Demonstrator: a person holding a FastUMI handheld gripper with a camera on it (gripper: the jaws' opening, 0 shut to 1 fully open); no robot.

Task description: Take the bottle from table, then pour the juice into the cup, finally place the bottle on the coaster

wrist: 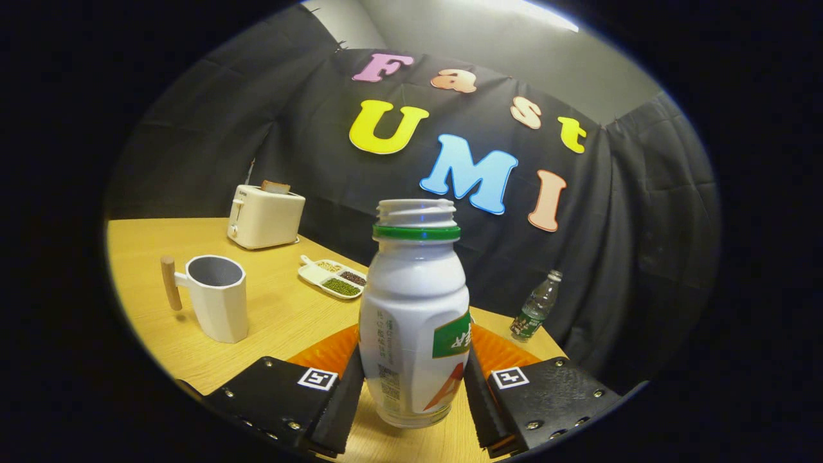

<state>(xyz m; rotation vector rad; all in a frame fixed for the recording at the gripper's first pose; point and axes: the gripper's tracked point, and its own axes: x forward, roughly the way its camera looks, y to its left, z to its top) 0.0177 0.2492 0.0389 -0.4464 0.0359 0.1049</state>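
My gripper (415, 392) clamps the uncapped white plastic bottle (413, 321), upright just above the orange coaster (328, 352); left of the bottle, the white faceted cup (217, 297) awaits pouring, apparently still undone.

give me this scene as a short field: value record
tongs: shut on bottle, one finger on each side
bottle: white, upright, cap off, green neck ring
cup: white, wooden handle, beyond the fingers
coaster: orange, behind the bottle
toaster: far side of table
divided dish: between toaster and bottle
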